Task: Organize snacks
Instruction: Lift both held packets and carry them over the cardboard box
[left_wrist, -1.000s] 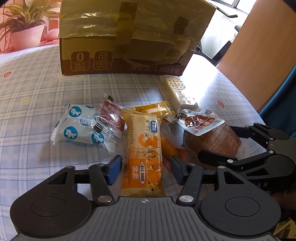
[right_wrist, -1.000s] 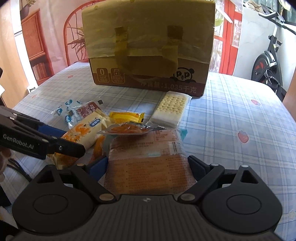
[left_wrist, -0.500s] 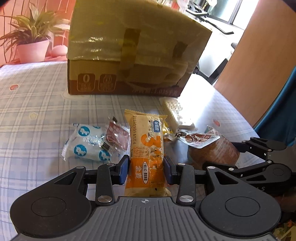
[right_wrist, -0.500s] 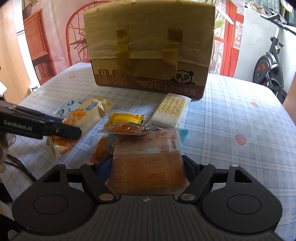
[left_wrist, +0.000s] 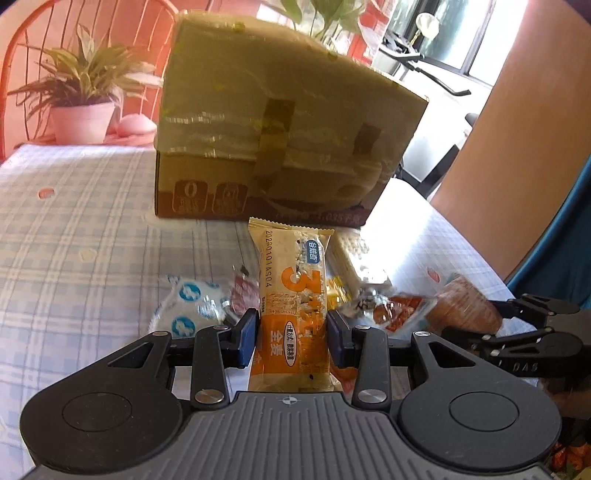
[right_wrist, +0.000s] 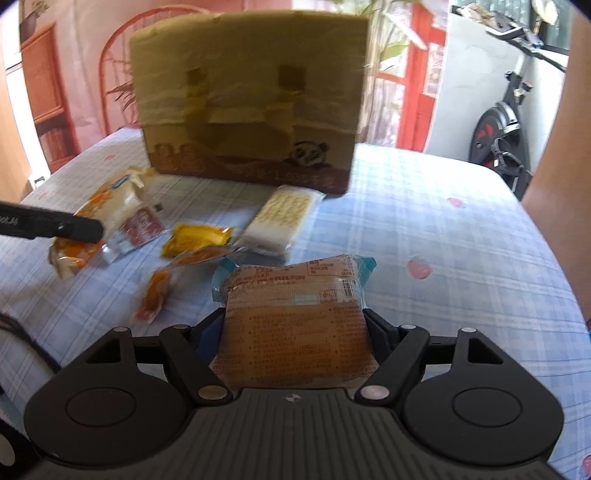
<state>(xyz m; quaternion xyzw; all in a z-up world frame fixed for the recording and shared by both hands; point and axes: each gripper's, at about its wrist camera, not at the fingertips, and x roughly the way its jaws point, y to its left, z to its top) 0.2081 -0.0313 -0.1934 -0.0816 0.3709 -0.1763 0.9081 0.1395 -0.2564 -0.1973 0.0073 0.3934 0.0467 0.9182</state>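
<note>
Between the blue pads of the left gripper sits a long orange-and-cream snack bar, clamped across its lower half, its far end pointing toward the cardboard box at the far side of the table. To the right, the right gripper is closed on a square brown cake packet, held by its two side edges, and appears raised off the cloth.

Outward from the two grippers, loose snacks lie on the checked cloth between them and the box: a blue-and-white packet on the left, a small red sachet just beside it, a yellow packet, an orange pouch nearer, and a pale cracker pack just in front of the box. A potted plant stands far left.

The step in hand looks like carrying both packets to the box. Its taped top seems closed from here, so whether they go in or alongside is unclear. Both wrappers are soft and slippery: keep the squeeze steady but light enough not to crush the cake, lift clear of the loose pile, and hold the bar level so it does not swivel between the pads.
</note>
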